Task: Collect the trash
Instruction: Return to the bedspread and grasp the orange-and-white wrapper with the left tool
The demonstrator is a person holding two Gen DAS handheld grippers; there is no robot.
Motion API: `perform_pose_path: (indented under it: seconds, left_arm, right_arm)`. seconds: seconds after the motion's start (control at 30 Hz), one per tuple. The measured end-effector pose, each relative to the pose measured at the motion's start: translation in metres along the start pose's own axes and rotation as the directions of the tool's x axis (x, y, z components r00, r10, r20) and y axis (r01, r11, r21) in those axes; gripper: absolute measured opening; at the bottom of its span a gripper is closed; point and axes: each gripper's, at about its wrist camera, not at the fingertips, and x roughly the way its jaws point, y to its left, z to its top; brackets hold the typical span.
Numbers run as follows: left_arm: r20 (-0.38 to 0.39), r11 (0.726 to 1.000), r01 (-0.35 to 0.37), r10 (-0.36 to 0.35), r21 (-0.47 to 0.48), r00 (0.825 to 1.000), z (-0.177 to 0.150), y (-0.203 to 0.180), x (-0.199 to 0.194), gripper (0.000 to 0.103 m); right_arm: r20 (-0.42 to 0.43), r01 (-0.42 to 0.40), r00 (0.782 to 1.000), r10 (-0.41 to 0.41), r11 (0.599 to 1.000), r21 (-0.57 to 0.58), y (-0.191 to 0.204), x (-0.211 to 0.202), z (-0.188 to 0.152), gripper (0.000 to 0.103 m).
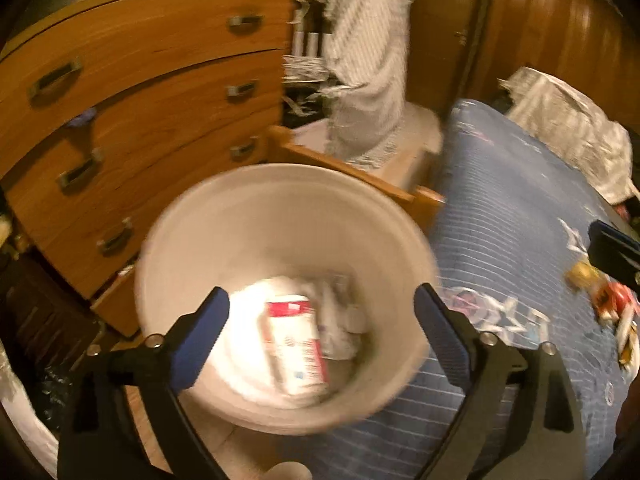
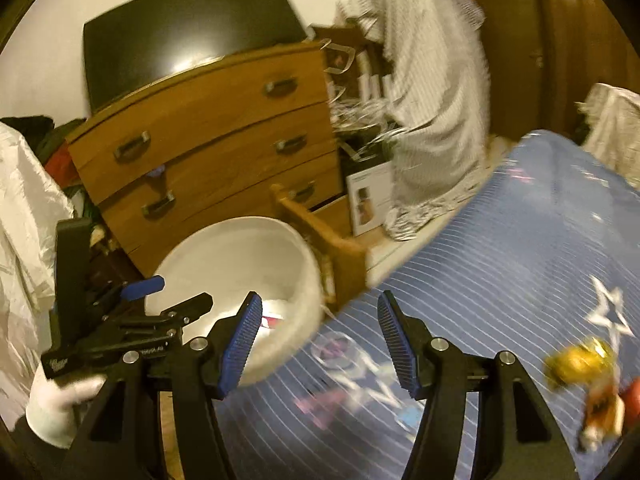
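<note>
Left gripper wide open, empty, over the white bin; red-white carton already inside. Right gripper wide open, empty. Remaining wrappers on the blue bedspread, right side: likely light, crinkly, slippery. Pinch a bunched fold.

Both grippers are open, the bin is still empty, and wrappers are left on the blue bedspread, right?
Not empty: the left wrist view shows the bin already holding a red-and-white carton and white paper. The rest holds: left gripper and right gripper open, wrappers on the bedspread.
</note>
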Motion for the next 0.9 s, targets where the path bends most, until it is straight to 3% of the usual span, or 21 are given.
perform_pose_path:
  seconds: [0.17, 0.3, 0.5, 0.67, 0.73, 0.8, 0.9]
  left_arm:
    - [-0.020, 0.988, 0.112, -0.110, 0.102, 0.994, -0.017, -0.073, 0.001, 0.097]
    - [-0.064, 0.957, 0.208, -0.199, 0.201, 0.978, -0.036, -0.139, 0.003, 0.097]
    - [-0.162, 0.857, 0.367, -0.330, 0.362, 0.930, -0.080, -0.265, 0.004, 0.097]
    - [-0.240, 0.784, 0.446, -0.377, 0.431, 0.895, -0.109, -0.338, 0.010, 0.097]
    - [-0.262, 0.774, 0.469, -0.390, 0.426, 0.883, -0.114, -0.355, 0.015, 0.097]
    - [-0.269, 0.781, 0.481, -0.401, 0.399, 0.875, -0.111, -0.367, 0.024, 0.097]
    - [-0.243, 0.816, 0.471, -0.408, 0.335, 0.880, -0.095, -0.376, 0.038, 0.097]
  right_arm:
    - [0.059, 0.104, 0.992, -0.108, 0.993, 0.060, -0.061, -0.073, -0.062, 0.063]
    - [0.054, 0.168, 0.982, -0.180, 0.970, 0.176, -0.123, -0.130, -0.128, 0.063]
    - [-0.022, 0.305, 0.949, -0.314, 0.899, 0.314, -0.209, -0.192, -0.219, 0.063]
    - [-0.082, 0.383, 0.918, -0.387, 0.819, 0.428, -0.270, -0.239, -0.288, 0.063]
    - [-0.088, 0.377, 0.920, -0.383, 0.796, 0.475, -0.288, -0.251, -0.307, 0.063]
    - [-0.088, 0.372, 0.919, -0.383, 0.775, 0.511, -0.302, -0.260, -0.323, 0.063]
    - [-0.081, 0.352, 0.926, -0.370, 0.762, 0.544, -0.315, -0.260, -0.333, 0.063]
